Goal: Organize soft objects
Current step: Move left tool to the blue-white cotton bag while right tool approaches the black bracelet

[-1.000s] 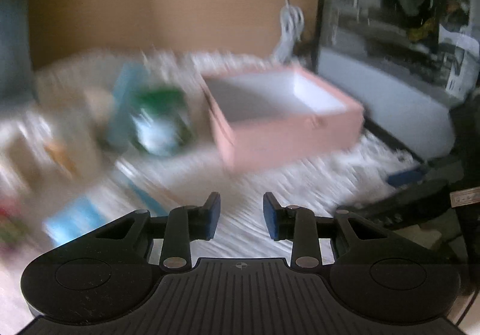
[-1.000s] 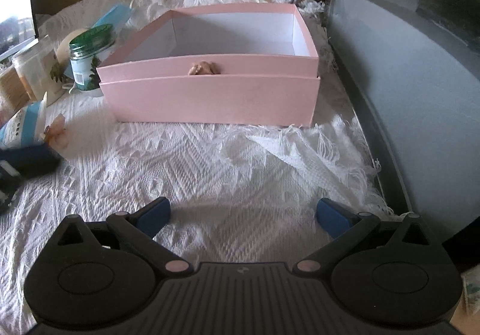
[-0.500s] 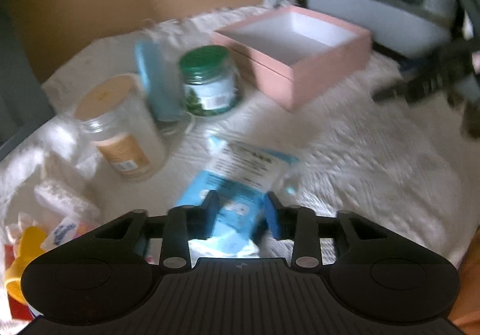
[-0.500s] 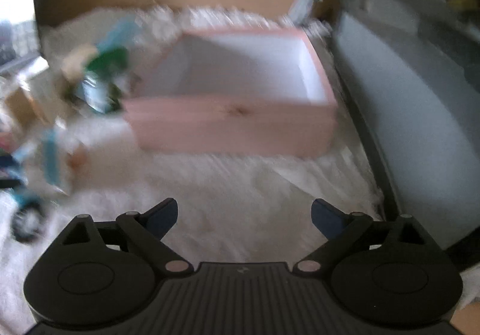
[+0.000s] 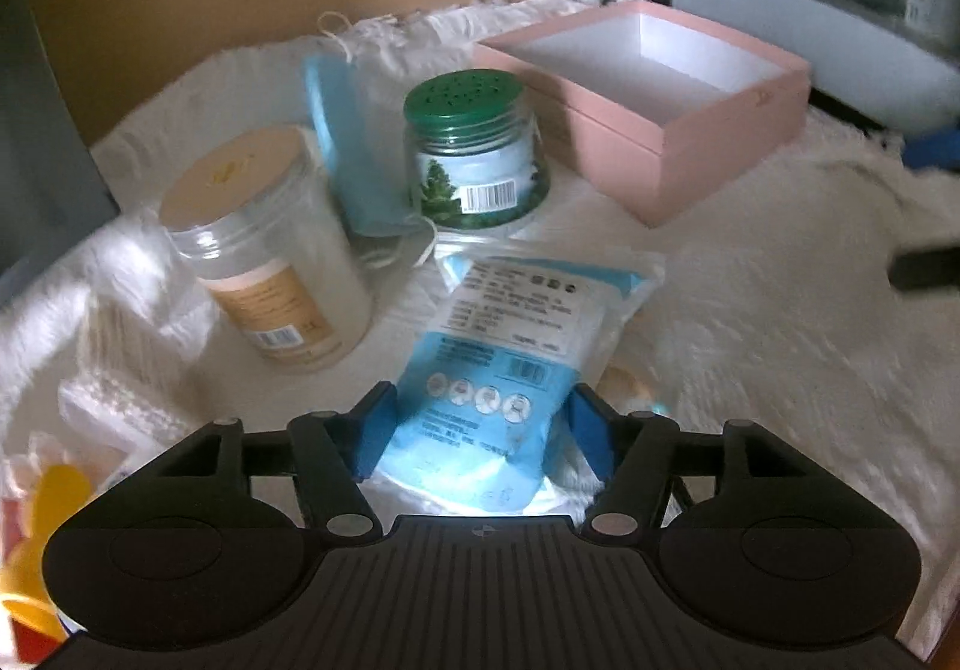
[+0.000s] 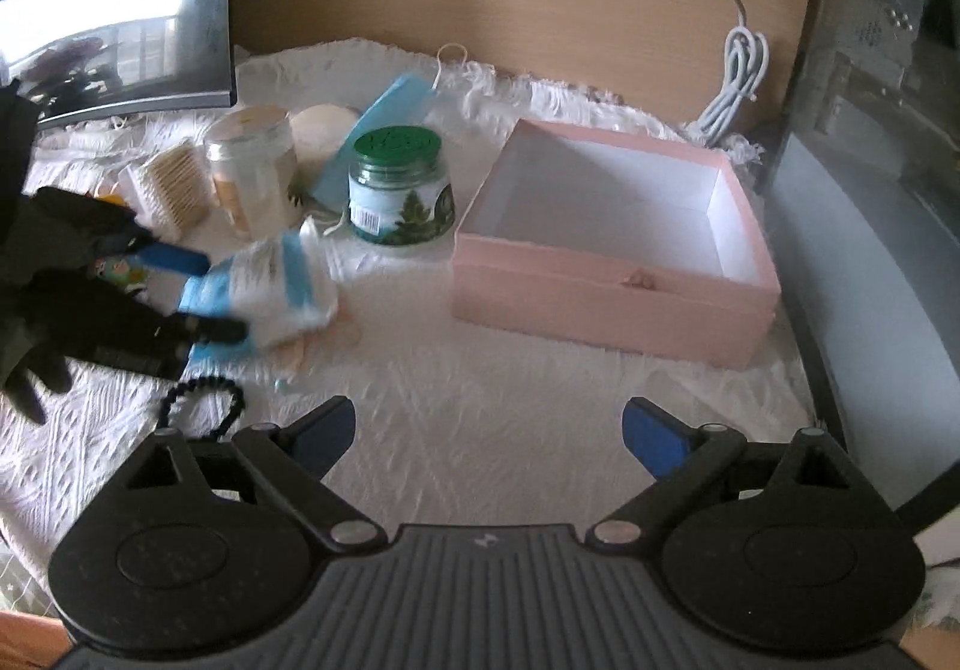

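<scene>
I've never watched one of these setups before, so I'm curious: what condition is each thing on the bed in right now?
Pink box: open, empty.
Green-lidded jar: upright, lid on.
Clear jar: upright, lid on.
Blue and white packet: lying flat between the opening jaws.
Left gripper: opening, pads not pressing.
Right gripper: open, empty.
Blue face mask: leaning between the jars.

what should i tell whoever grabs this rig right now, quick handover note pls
Left claw: jaws opening, straddling the blue-and-white plastic pack of masks on the white knitted cloth; pads not pressing it.
Right claw: open, empty, over bare cloth in front of the pink cardboard box.
Box is empty inside. A loose blue face mask lies behind the green-lidded jar.
Done: nothing boxed yet.
Left: grip the pack, put it in the box, then the loose mask.
</scene>
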{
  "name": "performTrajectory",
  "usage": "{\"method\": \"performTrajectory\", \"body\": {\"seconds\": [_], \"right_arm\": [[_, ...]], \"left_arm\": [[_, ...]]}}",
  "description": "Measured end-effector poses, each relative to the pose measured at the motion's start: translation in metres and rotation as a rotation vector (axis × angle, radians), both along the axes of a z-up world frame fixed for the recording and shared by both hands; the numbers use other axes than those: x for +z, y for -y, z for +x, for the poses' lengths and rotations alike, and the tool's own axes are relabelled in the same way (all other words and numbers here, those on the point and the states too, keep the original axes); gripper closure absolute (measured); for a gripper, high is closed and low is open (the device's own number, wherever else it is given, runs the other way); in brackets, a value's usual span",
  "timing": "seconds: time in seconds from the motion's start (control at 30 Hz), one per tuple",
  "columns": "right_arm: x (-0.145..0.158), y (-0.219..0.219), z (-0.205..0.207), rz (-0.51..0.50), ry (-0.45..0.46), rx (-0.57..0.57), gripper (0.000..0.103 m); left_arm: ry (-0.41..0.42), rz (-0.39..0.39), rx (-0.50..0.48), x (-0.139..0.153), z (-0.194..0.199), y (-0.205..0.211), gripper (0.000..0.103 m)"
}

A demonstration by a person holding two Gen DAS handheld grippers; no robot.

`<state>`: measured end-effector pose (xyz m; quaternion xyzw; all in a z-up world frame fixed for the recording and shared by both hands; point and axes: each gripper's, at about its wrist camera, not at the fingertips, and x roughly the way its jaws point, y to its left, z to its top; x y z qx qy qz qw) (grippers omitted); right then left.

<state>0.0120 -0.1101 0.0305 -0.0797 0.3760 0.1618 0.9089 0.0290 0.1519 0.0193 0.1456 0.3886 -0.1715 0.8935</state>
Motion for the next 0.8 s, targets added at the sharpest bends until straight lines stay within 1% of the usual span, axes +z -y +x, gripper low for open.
{"method": "performTrajectory", "body": {"seconds": [0.1, 0.17, 0.23, 0.33, 0.4, 0.47, 0.6, 0.63, 0.67, 0.73, 0.8], "right_arm": [[-0.004, 0.003, -0.002, -0.012, -0.019, -0.009, 0.007], [-0.003, 0.006, -0.005, -0.010, -0.017, 0.000, 0.007], [-0.001, 0.005, -0.008, -0.018, -0.007, 0.018, 0.007], [0.001, 0.000, -0.010, -0.031, 0.004, 0.046, 0.007], [0.001, -0.003, -0.013, -0.029, 0.010, 0.068, 0.007], [-0.002, -0.007, -0.016, -0.030, 0.012, 0.093, 0.007], [-0.009, -0.010, -0.018, -0.026, -0.002, 0.101, 0.007], [-0.010, -0.009, -0.019, -0.024, -0.004, 0.098, 0.007], [-0.011, -0.007, -0.019, -0.019, -0.004, 0.094, 0.007], [-0.012, -0.004, -0.021, -0.002, -0.005, 0.084, 0.007], [-0.015, -0.002, -0.020, 0.013, -0.011, 0.071, 0.007]], "left_arm": [[-0.003, -0.049, 0.013, 0.000, 0.010, -0.004, 0.034], [-0.003, -0.067, 0.021, 0.001, 0.014, -0.007, 0.033], [0.000, -0.064, 0.035, 0.000, 0.019, -0.009, 0.032], [0.002, -0.051, 0.093, 0.002, 0.023, -0.016, 0.031], [0.012, -0.056, 0.123, 0.006, 0.023, -0.021, 0.038], [-0.003, -0.104, 0.079, 0.010, 0.022, -0.024, 0.037], [-0.076, -0.129, -0.052, 0.010, 0.014, -0.013, 0.037], [-0.082, -0.135, -0.063, 0.012, 0.012, -0.011, 0.037], [-0.072, -0.136, -0.053, 0.016, 0.009, -0.010, 0.037], [-0.004, -0.131, 0.022, 0.026, 0.005, -0.008, 0.037], [0.022, -0.175, 0.089, 0.032, 0.008, -0.007, 0.037]]}}
